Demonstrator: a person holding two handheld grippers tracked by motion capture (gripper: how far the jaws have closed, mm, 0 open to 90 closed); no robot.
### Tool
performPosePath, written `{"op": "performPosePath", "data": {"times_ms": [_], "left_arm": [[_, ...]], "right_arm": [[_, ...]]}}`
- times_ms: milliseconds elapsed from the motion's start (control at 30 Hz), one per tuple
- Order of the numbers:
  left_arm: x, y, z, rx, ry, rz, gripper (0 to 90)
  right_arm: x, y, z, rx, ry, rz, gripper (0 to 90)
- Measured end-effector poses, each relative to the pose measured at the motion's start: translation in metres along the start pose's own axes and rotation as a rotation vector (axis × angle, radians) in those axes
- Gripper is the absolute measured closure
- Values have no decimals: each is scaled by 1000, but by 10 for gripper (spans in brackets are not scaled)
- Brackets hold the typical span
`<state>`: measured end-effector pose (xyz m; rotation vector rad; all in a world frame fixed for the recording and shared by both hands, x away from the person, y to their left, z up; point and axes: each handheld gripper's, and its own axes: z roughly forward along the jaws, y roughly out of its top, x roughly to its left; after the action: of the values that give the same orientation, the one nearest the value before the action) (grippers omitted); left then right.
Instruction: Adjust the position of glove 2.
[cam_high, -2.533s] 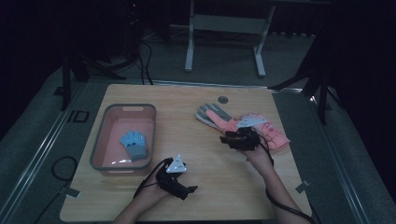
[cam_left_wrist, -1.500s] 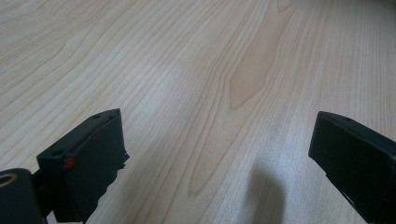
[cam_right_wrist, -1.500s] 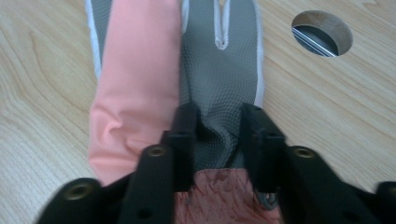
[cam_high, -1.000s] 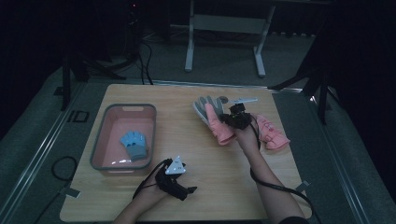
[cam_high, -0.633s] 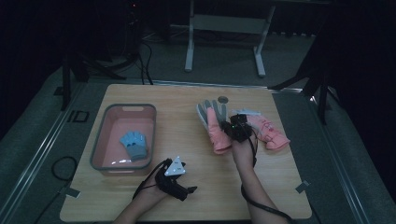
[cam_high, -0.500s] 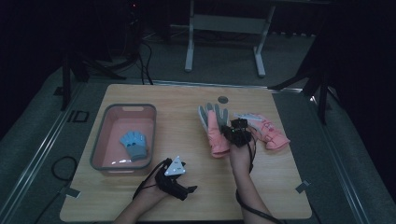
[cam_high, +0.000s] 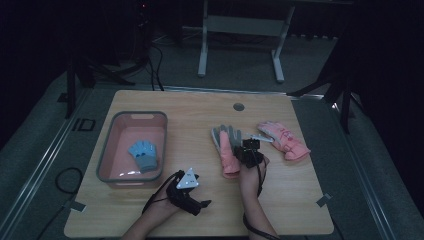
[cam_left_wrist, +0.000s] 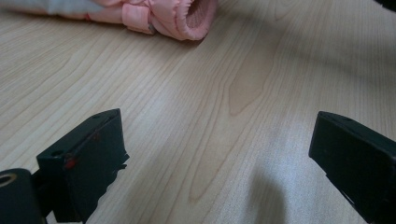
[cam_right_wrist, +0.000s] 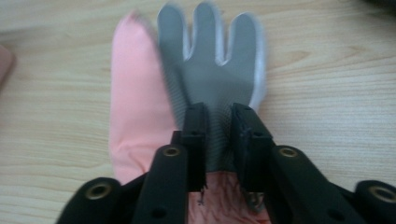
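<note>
A pink glove with a grey palm (cam_high: 226, 149) lies flat on the wooden table, fingers pointing away from me. My right gripper (cam_high: 248, 150) hangs low over its wrist end. In the right gripper view its jaws have just been opening: they stand a little apart over the grey palm (cam_right_wrist: 210, 70), and the right gripper (cam_right_wrist: 219, 112) no longer pinches the fabric. A second pink glove (cam_high: 283, 140) lies to the right. My left gripper (cam_high: 202, 203) rests near the front edge, and in its own view the left gripper (cam_left_wrist: 215, 140) stands wide open over bare wood.
A pink basin (cam_high: 107, 150) at the left holds a small blue glove (cam_high: 144, 154). The cuff of the pink glove (cam_left_wrist: 187, 16) faces the left gripper. A round hole (cam_high: 238, 106) sits in the tabletop near the far edge.
My right gripper has come back toward me and down, laying the grey-palmed glove flat on the table, and its jaws have parted. The left gripper has stayed put.
</note>
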<state>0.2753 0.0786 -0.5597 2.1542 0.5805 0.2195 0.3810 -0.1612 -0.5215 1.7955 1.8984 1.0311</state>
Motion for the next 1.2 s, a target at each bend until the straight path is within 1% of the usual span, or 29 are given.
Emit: {"op": "performPosePath", "data": {"times_ms": [33, 67, 100, 167, 233, 267, 300, 333, 367, 400, 433, 467, 500, 567, 633, 667, 700, 733, 767, 800, 833, 867, 900, 933, 1000, 1033, 1067, 1167, 1200], "left_arm": [[0, 0, 0, 0, 0, 0, 39], [0, 0, 0, -2, 0, 1, 38], [0, 0, 0, -1, 0, 1, 39], [0, 0, -1, -5, -3, 1, 39], [0, 0, -1, -3, -3, 2, 39], [0, 0, 0, -1, -4, 1, 39], [0, 0, 0, -1, -3, 2, 39], [0, 0, 0, -1, -4, 0, 39], [0, 0, 0, 0, -4, 0, 39], [0, -1, 0, -4, -5, -1, 39], [0, -1, 0, -4, -5, -1, 39], [1, -1, -1, -3, -5, 1, 39], [1, -1, 0, -4, -6, 2, 39], [1, -1, 0, -1, -5, 1, 39], [1, -1, 0, -1, -6, 0, 39], [1, -1, 0, 0, -6, 0, 39], [1, -1, 0, 1, -5, -2, 39], [1, -1, 0, 0, -7, -1, 39], [1, -1, 0, 1, -5, -1, 39], [1, -1, 0, 2, -5, -2, 39], [1, -1, 0, 1, -6, -3, 39], [1, -1, 0, 1, -6, -3, 39], [1, -1, 0, 1, -4, -3, 39], [0, -2, 0, 0, -6, -7, 39], [0, -2, 0, 4, -8, -8, 39], [0, -2, 0, 4, -8, -8, 39], [0, -2, 0, 4, -9, -7, 39], [0, -2, 0, 3, -8, -10, 39], [1, -2, 0, 2, -8, -12, 39]], "right_arm": [[0, 1, -2, -4, 5, -10, 715], [1, 3, -4, -8, 4, -33, 699], [1, 5, -7, -9, 15, -51, 678], [-2, 9, -14, -30, 47, -70, 674], [-5, 13, -22, -43, 42, -124, 670], [-8, 16, -26, -53, 63, -138, 669], [-10, 19, -30, -61, 68, -169, 670], [-12, 21, -35, -65, 55, -197, 670], [-16, 24, -38, -66, 73, -219, 668], [-20, 27, -41, -60, 94, -240, 665], [-25, 30, -44, -65, 102, -259, 664], [-32, 33, -48, -73, 114, -297, 664], [-38, 36, -50, -59, 109, -318, 662], [-53, 40, -54, -67, 136, -337, 662], [-65, 43, -58, -66, 121, -366, 664], [-74, 45, -60, -73, 133, -388, 665], [-79, 46, -61, -72, 141, -394, 665], [-87, 49, -63, -70, 121, -405, 665], [-93, 51, -64, -68, 123, -418, 669], [-99, 53, -66, -74, 135, -424, 670], [-103, 55, -67, -76, 134, -428, 669], [-103, 55, -67, -76, 134, -428, 669], [-116, 60, -68, -78, 139, -447, 667], [-122, 63, -69, -85, 138, -447, 662], [-136, 69, -71, -99, 155, -450, 650], [-136, 69, -71, -99, 155, -450, 650], [-145, 73, -71, -107, 147, -460, 632], [-163, 81, -70, -98, 127, -461, 617], [-166, 83, -69, -92, 125, -457, 614]]}}
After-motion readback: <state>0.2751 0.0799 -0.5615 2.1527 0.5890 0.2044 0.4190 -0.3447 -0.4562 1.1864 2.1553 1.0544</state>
